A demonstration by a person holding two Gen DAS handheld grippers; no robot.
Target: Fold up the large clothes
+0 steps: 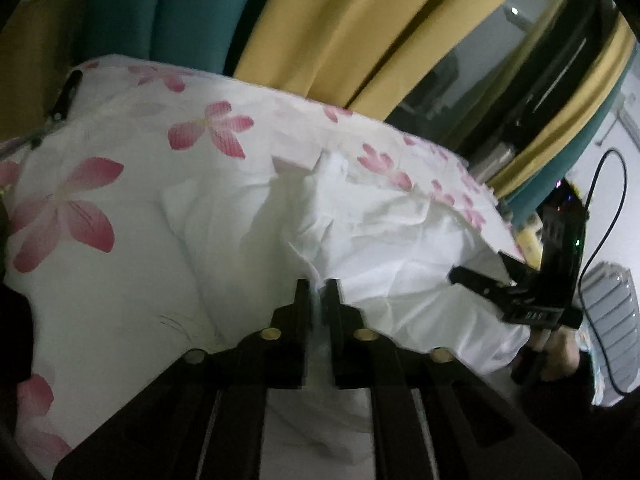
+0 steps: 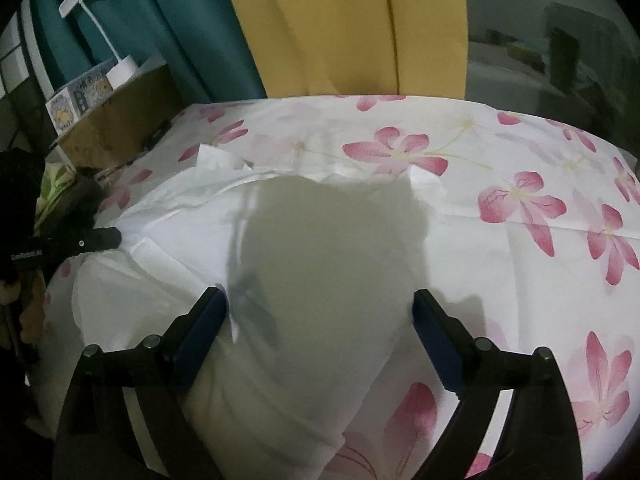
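Note:
A large white garment (image 1: 384, 240) lies crumpled on a white bedsheet with pink flowers (image 1: 80, 208). My left gripper (image 1: 319, 290) sits low over its near edge. A narrow gap shows between the jaws, and a pale fold of the cloth stands in that gap. In the right wrist view the white garment (image 2: 192, 264) spreads under my right gripper (image 2: 322, 312), whose jaws stand wide apart above it with nothing gripped. A grey shadow falls on the cloth ahead of it. The right gripper (image 1: 486, 276) also shows at the garment's right edge, and the left gripper (image 2: 102, 238) at its left edge.
Yellow curtains (image 2: 320, 28) and teal curtains (image 2: 180, 28) hang behind the bed. A cardboard box (image 2: 116, 128) with a white lamp (image 2: 120, 68) stands at the bed's back left. A dark window (image 2: 560, 40) is at the right. A black cable (image 1: 600, 240) trails from the right gripper.

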